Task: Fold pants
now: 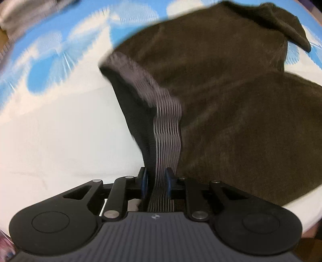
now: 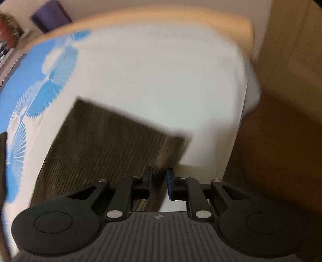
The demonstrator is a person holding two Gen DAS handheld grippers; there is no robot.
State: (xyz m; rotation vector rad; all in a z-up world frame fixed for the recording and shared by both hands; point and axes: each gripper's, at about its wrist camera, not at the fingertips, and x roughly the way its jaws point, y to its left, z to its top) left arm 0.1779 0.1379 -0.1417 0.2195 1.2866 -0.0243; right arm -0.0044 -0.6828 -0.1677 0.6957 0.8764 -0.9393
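Note:
Dark brown corduroy pants (image 1: 231, 104) lie on a bed with a white and blue patterned sheet (image 1: 50, 121). My left gripper (image 1: 156, 179) is shut on the grey ribbed waistband (image 1: 167, 125) of the pants and lifts that edge off the sheet. In the right wrist view, my right gripper (image 2: 160, 179) is shut on the corner of a pant leg (image 2: 104, 145), near its hem. The leg end stretches away to the left over the sheet (image 2: 161, 80). Both views are blurred by motion.
The bed's edge (image 2: 241, 112) drops off to the right of the right gripper, with brown floor (image 2: 281, 141) and a wooden panel beyond. A grey cloth (image 1: 26, 14) lies at the far left corner of the bed.

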